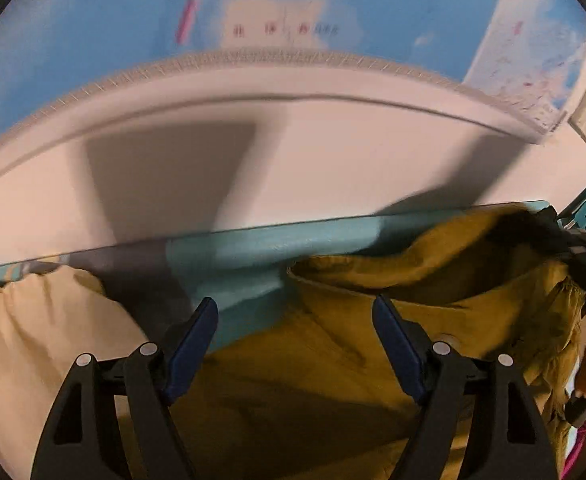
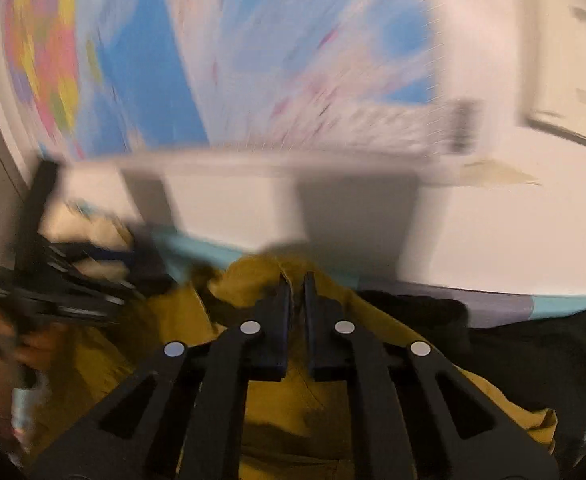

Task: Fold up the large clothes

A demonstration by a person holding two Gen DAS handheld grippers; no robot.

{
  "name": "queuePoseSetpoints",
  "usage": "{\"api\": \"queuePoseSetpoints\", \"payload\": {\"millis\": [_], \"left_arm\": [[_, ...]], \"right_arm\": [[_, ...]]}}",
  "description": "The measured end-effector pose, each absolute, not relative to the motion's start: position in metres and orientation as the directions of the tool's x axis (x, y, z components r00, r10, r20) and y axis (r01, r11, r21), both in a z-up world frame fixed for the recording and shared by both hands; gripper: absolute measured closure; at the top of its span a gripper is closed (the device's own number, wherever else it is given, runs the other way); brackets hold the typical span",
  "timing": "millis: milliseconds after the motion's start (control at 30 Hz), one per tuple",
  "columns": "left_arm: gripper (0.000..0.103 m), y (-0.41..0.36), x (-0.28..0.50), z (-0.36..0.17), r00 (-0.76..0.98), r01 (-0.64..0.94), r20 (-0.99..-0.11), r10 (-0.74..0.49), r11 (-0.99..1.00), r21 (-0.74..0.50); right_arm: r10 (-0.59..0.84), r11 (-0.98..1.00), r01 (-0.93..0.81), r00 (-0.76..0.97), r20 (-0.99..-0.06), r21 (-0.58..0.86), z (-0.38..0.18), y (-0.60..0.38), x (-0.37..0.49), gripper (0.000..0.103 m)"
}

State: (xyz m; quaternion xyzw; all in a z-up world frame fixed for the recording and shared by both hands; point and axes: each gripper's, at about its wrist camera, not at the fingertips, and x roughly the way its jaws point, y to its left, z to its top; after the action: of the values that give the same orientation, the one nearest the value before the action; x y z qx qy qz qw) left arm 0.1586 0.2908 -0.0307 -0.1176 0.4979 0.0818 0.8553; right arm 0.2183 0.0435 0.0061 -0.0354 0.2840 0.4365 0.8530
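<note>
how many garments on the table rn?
3. Mustard garment in the middle, pinched by the right tongs; cream one at its left; black one at its right. More may be hidden underneath.

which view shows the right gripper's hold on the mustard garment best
The right wrist view: the right gripper sits centred, jaws shut on a raised fold of the mustard garment. The left wrist view shows only its dark, blurred body at the frame's right edge.
</note>
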Motion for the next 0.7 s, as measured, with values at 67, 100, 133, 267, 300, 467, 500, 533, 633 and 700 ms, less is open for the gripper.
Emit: {"api": "queuePoseSetpoints", "payload": {"millis": [67,100,133,267,300,467,500,533,633,700], "left_arm": [[0.025,0.290,0.161,-0.033,0.488,-0.222,-0.872,-0.030,0.962,-0.158],[0.021,0.290,0.159,-0.032,0.491,-0.195,-0.869,-0.065,0.964,-0.182],[0.016,0.286,0.161,-0.032,0.488,-0.159,-0.866,-0.110,0.964,-0.212],[0.014,0.282,0.172,-0.032,0.450,-0.120,-0.869,-0.205,0.951,-0.286],[0.014,0.283,0.176,-0.034,0.434,-0.121,-0.867,-0.245,0.938,-0.326],[0.103,0.282,0.183,-0.045,0.395,-0.138,-0.879,-0.266,0.929,-0.343],[0.102,0.280,0.181,-0.044,0.419,-0.133,-0.877,-0.236,0.939,-0.317],[0.103,0.280,0.172,-0.042,0.449,-0.130,-0.869,-0.207,0.947,-0.293],[0.103,0.284,0.170,-0.020,0.535,-0.133,-0.821,-0.202,0.939,-0.317],[0.103,0.287,0.169,-0.002,0.578,-0.140,-0.800,-0.163,0.946,-0.294]], "right_arm": [[0.745,0.614,-0.761,0.472,-0.471,0.208,0.009,0.026,0.215,0.097],[0.755,0.607,-0.764,0.469,-0.457,0.219,0.009,0.021,0.214,0.097],[0.763,0.604,-0.764,0.471,-0.443,0.226,0.009,0.017,0.211,0.097],[0.790,0.575,-0.782,0.453,-0.413,0.242,0.010,0.017,0.205,0.097],[0.791,0.572,-0.786,0.453,-0.410,0.235,0.009,0.018,0.202,0.097],[0.798,0.559,-0.800,0.448,-0.403,0.217,0.015,0.025,0.196,0.097],[0.800,0.558,-0.801,0.448,-0.399,0.217,0.017,0.020,0.196,0.097],[0.802,0.556,-0.802,0.447,-0.397,0.219,0.016,0.022,0.195,0.097],[0.804,0.558,-0.800,0.455,-0.382,0.222,0.019,0.021,0.196,0.097],[0.800,0.576,-0.785,0.486,-0.351,0.227,0.025,0.015,0.198,0.099]]}}
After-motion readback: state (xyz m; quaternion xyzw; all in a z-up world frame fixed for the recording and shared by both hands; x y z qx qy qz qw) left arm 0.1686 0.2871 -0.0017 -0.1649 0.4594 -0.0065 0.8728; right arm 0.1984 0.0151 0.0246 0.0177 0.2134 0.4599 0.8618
